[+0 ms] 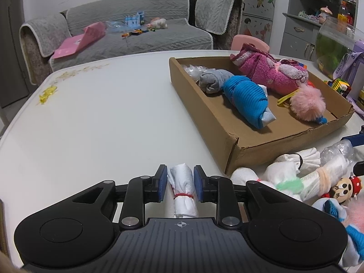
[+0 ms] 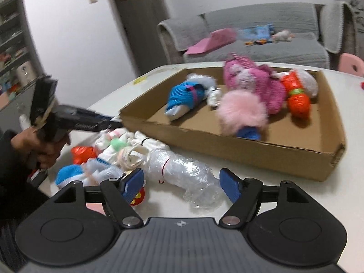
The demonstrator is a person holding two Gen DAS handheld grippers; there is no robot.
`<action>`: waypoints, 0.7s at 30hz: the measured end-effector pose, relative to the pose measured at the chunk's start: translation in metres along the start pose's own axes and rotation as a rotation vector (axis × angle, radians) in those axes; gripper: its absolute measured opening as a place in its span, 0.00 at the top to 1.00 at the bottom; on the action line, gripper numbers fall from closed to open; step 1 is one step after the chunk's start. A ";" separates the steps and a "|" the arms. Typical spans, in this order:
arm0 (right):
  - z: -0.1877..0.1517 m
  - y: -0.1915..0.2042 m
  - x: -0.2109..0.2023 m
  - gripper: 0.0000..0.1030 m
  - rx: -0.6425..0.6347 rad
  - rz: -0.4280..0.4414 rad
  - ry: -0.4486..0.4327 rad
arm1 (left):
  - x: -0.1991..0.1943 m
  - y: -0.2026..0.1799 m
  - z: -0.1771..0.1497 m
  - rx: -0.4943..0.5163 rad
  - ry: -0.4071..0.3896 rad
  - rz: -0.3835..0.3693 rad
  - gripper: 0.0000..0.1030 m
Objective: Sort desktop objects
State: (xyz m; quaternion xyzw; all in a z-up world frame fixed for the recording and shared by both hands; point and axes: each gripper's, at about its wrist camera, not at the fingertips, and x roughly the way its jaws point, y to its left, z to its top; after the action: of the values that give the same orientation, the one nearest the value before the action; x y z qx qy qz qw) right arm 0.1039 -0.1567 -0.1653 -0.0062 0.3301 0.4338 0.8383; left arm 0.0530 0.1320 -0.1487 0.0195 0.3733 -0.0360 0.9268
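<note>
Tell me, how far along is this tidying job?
Partly done. The cardboard box already holds a blue sock roll, a magenta bundle and a pink pompom. The left gripper has a white roll between its pads; the right gripper is open over a plastic bag bundle. A pile remains outside.

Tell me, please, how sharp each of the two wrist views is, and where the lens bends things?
Left wrist view: sharp, the white roll crisp; table edge bowed by fisheye. Right wrist view: motion-smeared, the cardboard box and pink pompom soft; only the right claw stays sharp.
</note>
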 end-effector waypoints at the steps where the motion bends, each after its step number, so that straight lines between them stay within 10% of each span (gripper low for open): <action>1: 0.000 0.003 0.001 0.31 -0.019 -0.008 0.000 | 0.000 0.000 0.000 0.000 0.000 0.000 0.69; 10: 0.009 0.016 0.022 0.26 -0.180 -0.072 0.049 | 0.000 0.000 0.000 0.000 -0.001 0.000 0.66; 17: 0.005 0.017 0.024 0.64 -0.141 -0.038 0.080 | 0.000 -0.002 0.001 0.009 0.005 0.005 0.69; 21: 0.006 0.012 0.016 0.64 -0.103 -0.049 0.056 | -0.002 -0.007 0.001 0.032 0.008 0.003 0.76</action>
State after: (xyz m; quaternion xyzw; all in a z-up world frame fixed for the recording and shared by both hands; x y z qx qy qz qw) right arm 0.1047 -0.1362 -0.1664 -0.0696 0.3301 0.4293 0.8378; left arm 0.0515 0.1256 -0.1467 0.0352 0.3761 -0.0405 0.9250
